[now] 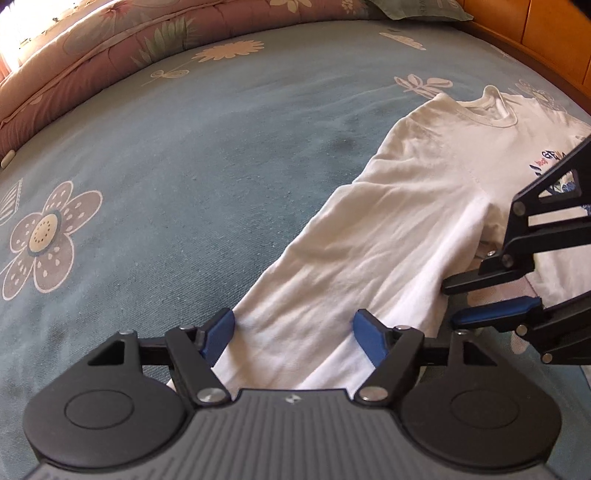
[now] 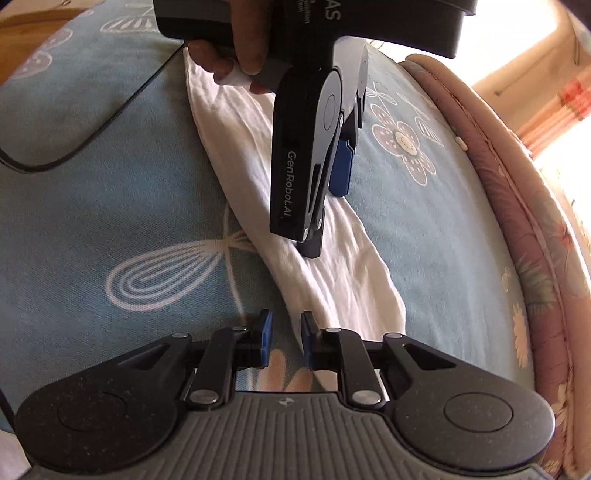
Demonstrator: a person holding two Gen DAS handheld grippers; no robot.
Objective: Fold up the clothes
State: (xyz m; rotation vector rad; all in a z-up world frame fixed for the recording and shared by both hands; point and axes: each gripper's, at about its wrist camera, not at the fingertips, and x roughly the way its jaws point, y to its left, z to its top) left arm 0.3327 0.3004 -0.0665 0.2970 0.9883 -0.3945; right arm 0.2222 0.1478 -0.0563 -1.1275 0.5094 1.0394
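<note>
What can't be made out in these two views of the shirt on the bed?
- Print on the T-shirt: in the left wrist view it is partly covered by the right gripper and cut off by the picture's edge.
- Shirt's near edge: in the left wrist view it lies under the left gripper body.
- Shirt's far end: in the right wrist view it is behind the hand and the left gripper.

shirt (image 1: 369, 236): white soft creased cloth | bedspread (image 1: 184, 147): matt printed fabric | cabinet (image 1: 535, 33): probably glossy wood
</note>
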